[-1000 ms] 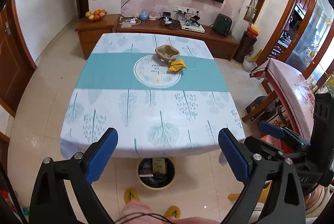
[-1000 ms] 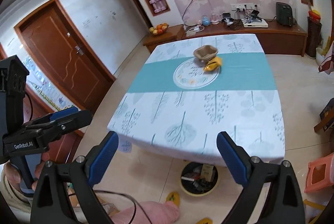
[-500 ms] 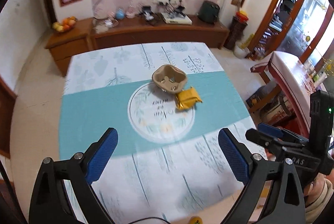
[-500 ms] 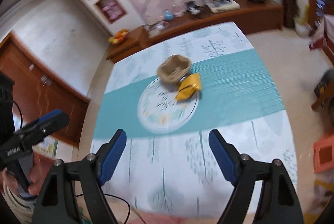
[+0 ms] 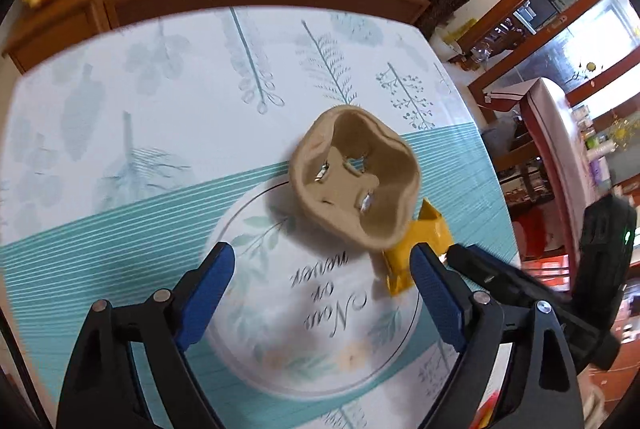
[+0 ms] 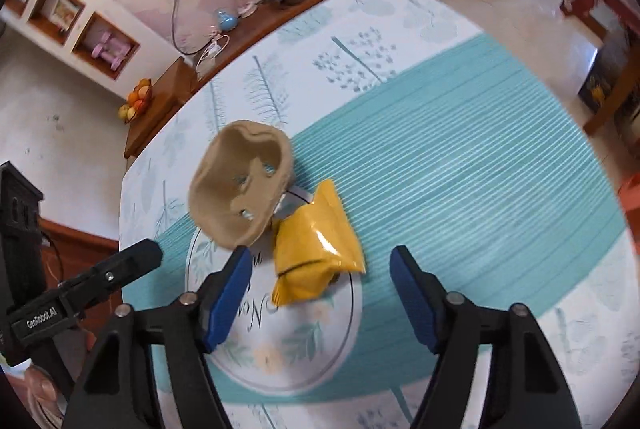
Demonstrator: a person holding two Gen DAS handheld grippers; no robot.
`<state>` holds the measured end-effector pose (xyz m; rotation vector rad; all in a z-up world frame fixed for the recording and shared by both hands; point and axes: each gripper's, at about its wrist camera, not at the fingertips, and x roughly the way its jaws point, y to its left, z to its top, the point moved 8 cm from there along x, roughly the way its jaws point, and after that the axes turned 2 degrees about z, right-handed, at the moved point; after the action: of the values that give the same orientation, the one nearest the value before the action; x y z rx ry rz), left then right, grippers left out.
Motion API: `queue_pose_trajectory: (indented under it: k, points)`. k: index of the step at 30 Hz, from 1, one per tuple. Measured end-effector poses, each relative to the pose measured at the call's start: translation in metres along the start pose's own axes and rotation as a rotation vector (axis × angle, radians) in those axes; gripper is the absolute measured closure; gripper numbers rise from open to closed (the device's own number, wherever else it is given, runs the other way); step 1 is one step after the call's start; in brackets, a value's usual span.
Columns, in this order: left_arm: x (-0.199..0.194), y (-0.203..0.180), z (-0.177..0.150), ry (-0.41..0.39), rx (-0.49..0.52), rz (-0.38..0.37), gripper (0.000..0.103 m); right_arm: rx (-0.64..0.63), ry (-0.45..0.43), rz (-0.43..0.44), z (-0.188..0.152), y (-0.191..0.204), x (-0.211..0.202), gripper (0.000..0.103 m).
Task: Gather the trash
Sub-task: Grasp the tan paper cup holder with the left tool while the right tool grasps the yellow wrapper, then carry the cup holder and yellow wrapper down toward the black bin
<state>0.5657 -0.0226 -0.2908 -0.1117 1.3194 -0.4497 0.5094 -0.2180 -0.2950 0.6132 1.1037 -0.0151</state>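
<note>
Wrapper (image 6: 316,249) lies just ahead of my right gripper (image 6: 320,293), whose empty jaws are closing; nearer than my left.

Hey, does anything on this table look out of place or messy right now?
Yes. A brown pulp cup carrier lies tipped on its side at the edge of the round centre print, and a crumpled yellow wrapper sits right beside it. Both are litter on an otherwise tidy tablecloth.

One brown cup carrier (image 5: 354,181), one yellow wrapper (image 6: 314,249), two grippers.
</note>
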Motion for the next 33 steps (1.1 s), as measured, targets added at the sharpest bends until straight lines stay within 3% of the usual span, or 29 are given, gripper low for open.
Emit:
queue_pose_trajectory:
  k: [5, 9, 12, 14, 15, 17, 19, 27, 33]
  points:
    - [0.03, 0.002, 0.01, 0.024, -0.037, -0.062, 0.017, -0.016, 0.016, 0.036, -0.005, 0.003, 0.018, 0.07]
    - [0.046, 0.0, 0.015, 0.037, -0.071, -0.102, 0.019, -0.057, -0.023, 0.054, -0.007, 0.009, 0.013, 0.084]
    - [0.058, -0.002, 0.018, 0.048, -0.096, -0.12, 0.033, -0.07, -0.025, 0.057, -0.011, 0.01, 0.009, 0.085]
    - [0.063, -0.002, 0.02, 0.053, -0.124, -0.135, 0.052, -0.064, -0.025, 0.061, -0.014, 0.009, 0.005, 0.085]
    - [0.065, -0.002, 0.02, 0.056, -0.133, -0.138, 0.056, -0.06, -0.027, 0.062, -0.016, 0.008, 0.003, 0.085]
    - [0.068, -0.001, 0.02, 0.053, -0.153, -0.14, 0.079, -0.05, -0.034, 0.066, -0.015, 0.007, 0.002, 0.085]
    - [0.067, -0.001, 0.02, 0.039, -0.157, -0.149, 0.086, -0.042, -0.039, 0.067, -0.016, 0.005, 0.0, 0.085]
    - [0.033, 0.0, 0.001, -0.018, -0.078, -0.06, 0.092, -0.042, -0.056, 0.069, -0.029, 0.0, -0.015, 0.086]
    - [-0.002, 0.0, -0.045, -0.025, -0.043, -0.003, 0.092, -0.056, -0.044, 0.087, -0.051, 0.0, -0.035, 0.089]
